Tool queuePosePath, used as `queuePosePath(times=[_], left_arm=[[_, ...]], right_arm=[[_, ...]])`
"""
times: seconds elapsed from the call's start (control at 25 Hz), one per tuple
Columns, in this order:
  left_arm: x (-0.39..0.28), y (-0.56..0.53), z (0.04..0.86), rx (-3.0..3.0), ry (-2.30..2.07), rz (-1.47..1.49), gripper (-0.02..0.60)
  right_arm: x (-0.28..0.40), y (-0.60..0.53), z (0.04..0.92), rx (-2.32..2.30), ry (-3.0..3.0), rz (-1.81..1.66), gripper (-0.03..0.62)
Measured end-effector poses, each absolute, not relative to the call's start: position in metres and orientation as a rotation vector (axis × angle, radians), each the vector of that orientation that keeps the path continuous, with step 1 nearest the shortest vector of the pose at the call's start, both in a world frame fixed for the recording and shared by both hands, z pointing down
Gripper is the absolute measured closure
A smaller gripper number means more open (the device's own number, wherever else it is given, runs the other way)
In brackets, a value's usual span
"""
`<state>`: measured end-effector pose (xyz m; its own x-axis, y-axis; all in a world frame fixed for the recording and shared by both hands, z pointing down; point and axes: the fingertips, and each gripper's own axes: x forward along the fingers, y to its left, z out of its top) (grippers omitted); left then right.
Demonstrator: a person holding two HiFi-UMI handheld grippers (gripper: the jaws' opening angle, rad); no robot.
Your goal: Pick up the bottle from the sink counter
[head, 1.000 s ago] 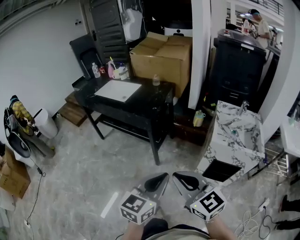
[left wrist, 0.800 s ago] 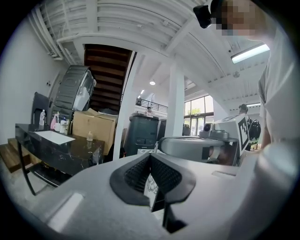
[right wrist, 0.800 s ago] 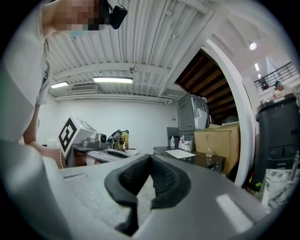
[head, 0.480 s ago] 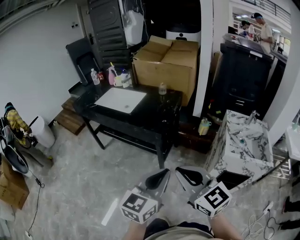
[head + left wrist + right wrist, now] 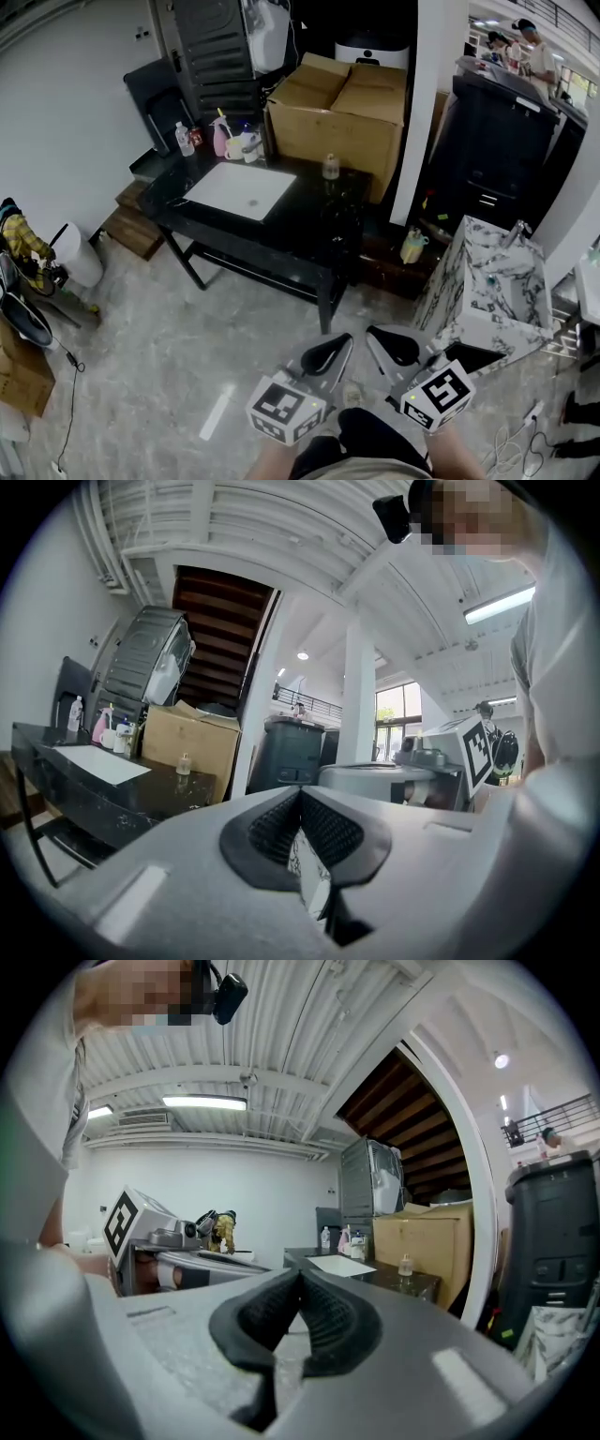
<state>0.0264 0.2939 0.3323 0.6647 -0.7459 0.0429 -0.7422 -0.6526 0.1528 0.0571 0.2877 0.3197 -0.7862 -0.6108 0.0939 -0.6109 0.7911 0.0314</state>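
A small clear bottle (image 5: 330, 167) stands upright near the back right edge of the black sink counter (image 5: 309, 230), right of the white basin (image 5: 239, 190). It also shows in the left gripper view as the bottle (image 5: 184, 763) and in the right gripper view as the bottle (image 5: 405, 1266). My left gripper (image 5: 330, 349) and right gripper (image 5: 386, 343) are held side by side low in the head view, well short of the counter. The left gripper (image 5: 300, 799) and the right gripper (image 5: 300, 1281) are both shut with nothing between the pads.
Several toiletry bottles (image 5: 217, 137) crowd the counter's back left corner. A large cardboard box (image 5: 342, 103) stands behind it, beside a white pillar (image 5: 427, 103). A marble-pattern sink unit (image 5: 492, 291) is at the right, a white bin (image 5: 75, 255) at the left.
Both grippers, still shut, have moved forward together toward the sink counter, which now sits nearer and lower in the head view.
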Motion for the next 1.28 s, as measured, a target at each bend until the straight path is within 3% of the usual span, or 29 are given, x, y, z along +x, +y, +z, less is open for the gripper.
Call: queuePosePath(times=[0.84, 1.28], left_arm=[[0.022, 0.022, 0.323, 2.675, -1.429, -0.003, 0.575], [0.033, -0.048, 0.34, 2.607, -1.439, 0.027, 0.575]], right_arm=[[0.069, 0.01, 0.298, 0.887, -3.006, -0.039, 0.591], [0.086, -0.054, 0.315, 0.866, -3.01, 0.045, 0.591]])
